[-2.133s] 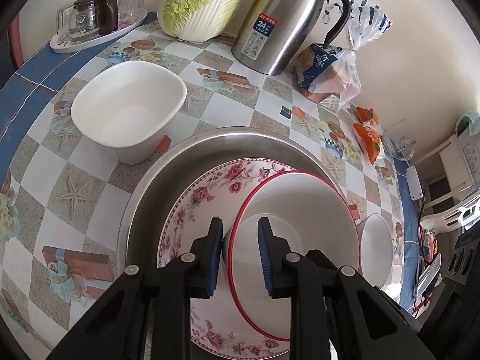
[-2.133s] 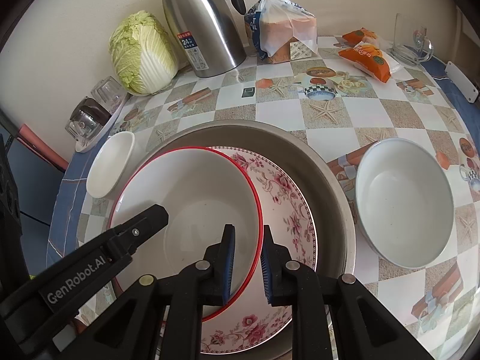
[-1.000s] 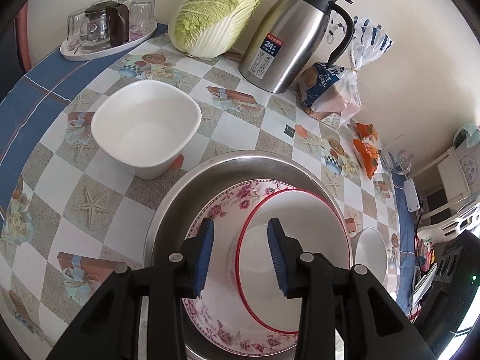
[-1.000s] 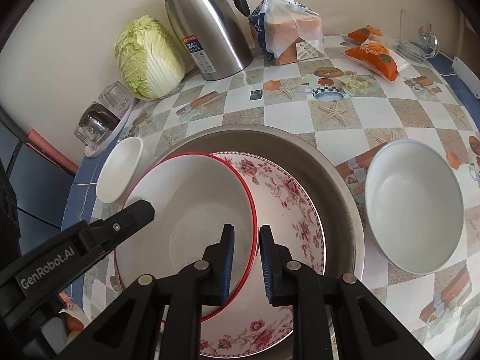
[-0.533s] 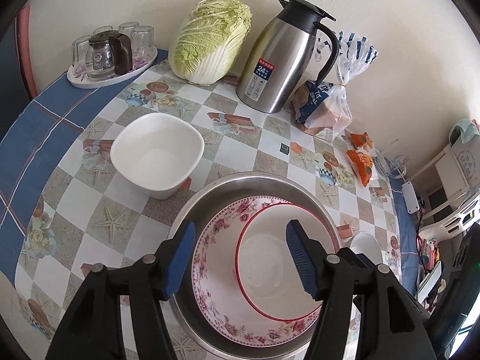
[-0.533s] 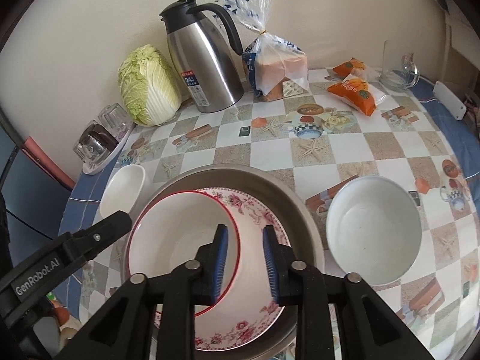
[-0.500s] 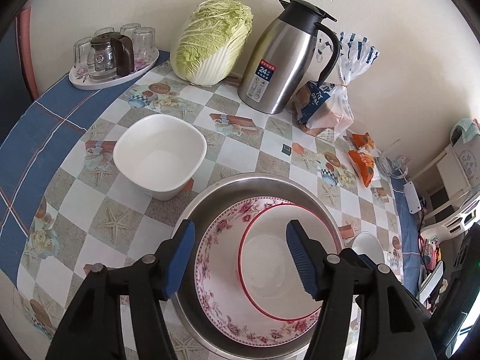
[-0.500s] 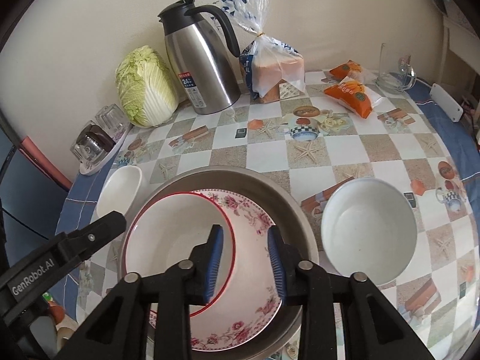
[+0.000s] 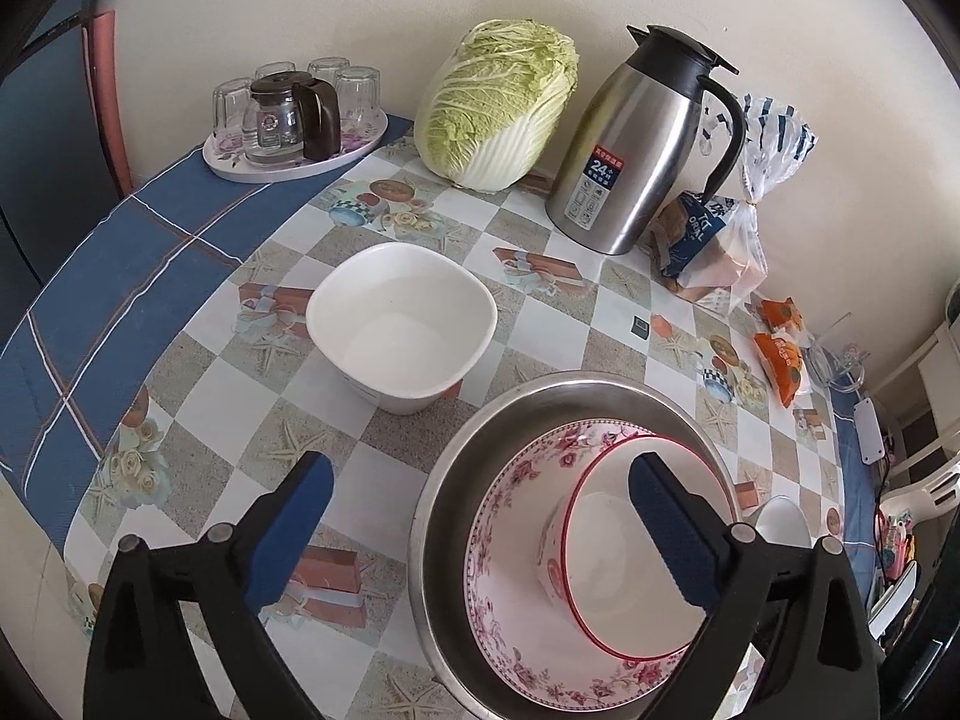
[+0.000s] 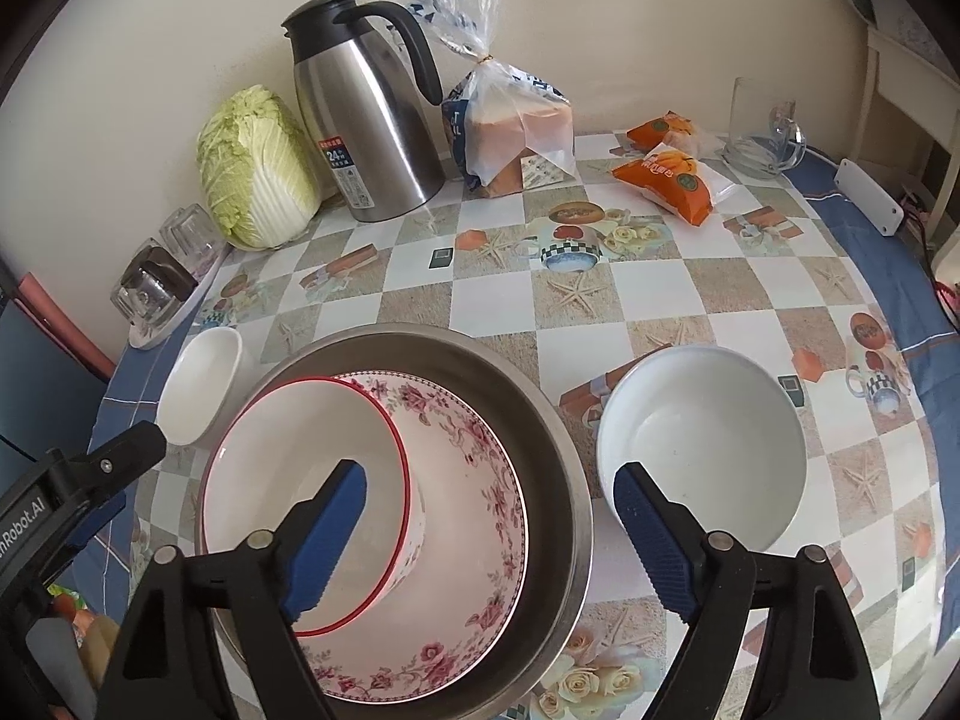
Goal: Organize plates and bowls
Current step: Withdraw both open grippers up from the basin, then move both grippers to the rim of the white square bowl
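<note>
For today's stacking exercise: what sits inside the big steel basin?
Inside the steel basin lies a floral plate, and on it a red-rimmed bowl, empty inside. The basin's floor and most of the plate's centre are covered, so anything beneath them cannot be seen.

Steel basin (image 10: 558,420): plain grey metal. Floral bowl (image 10: 480,516): white, pink rose border. Rimmed bowl (image 10: 288,480): white, thin red rim. Square bowl (image 9: 401,324) and round bowl (image 10: 702,444): plain white. Tablecloth (image 10: 600,306): beige-and-white checks, starfish and cup prints, blue border. Cabbage (image 9: 498,105): pale green. Thermos (image 9: 636,144): silver, black handle.
</note>
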Action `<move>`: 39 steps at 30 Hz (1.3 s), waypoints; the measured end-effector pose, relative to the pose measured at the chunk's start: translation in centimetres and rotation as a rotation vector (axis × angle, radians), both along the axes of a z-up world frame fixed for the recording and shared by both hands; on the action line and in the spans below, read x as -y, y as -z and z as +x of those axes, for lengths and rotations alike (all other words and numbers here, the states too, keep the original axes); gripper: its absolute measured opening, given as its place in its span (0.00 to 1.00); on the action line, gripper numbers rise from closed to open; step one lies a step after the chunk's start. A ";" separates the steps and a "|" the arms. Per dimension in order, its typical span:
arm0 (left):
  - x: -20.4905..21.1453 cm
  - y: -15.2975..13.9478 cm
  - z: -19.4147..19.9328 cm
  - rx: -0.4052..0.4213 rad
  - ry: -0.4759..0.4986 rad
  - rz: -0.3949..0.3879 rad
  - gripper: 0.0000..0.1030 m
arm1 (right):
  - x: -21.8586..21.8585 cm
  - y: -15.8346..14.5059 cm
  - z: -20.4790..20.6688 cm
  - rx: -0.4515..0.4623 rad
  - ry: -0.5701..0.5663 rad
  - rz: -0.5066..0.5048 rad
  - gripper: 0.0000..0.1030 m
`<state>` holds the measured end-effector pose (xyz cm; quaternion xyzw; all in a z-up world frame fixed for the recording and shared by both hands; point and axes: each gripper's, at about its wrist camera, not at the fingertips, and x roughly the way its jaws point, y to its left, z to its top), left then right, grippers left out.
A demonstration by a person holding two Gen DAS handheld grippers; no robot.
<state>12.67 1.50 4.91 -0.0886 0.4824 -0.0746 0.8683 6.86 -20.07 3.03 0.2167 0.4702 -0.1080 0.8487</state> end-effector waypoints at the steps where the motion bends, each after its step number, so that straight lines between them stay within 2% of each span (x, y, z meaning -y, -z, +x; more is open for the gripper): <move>1: -0.1 0.0 0.0 0.002 -0.004 0.000 0.96 | 0.0 0.0 0.0 0.002 -0.002 0.001 0.87; 4: -0.3 0.0 0.1 0.008 -0.018 -0.002 0.96 | -0.1 0.1 0.0 0.000 -0.002 0.011 0.92; 9: -0.5 0.1 0.1 0.013 -0.037 0.009 0.96 | -0.2 0.3 0.0 -0.004 -0.001 0.022 0.95; 11: -0.6 0.0 0.1 0.018 -0.046 0.010 0.96 | -0.2 0.2 0.0 -0.002 0.003 0.019 1.00; 21: -1.1 0.1 0.7 0.016 -0.049 0.019 0.96 | -0.4 -0.2 -0.2 0.017 0.008 0.009 1.00; 30: -2.3 -0.3 1.3 0.035 -0.069 -0.001 0.96 | -1.7 -1.3 -0.3 0.096 -0.019 -0.014 1.00; 39: -5.4 0.4 2.6 0.028 -0.148 -0.033 0.96 | -2.7 -2.2 -0.3 0.127 -0.043 -0.023 1.00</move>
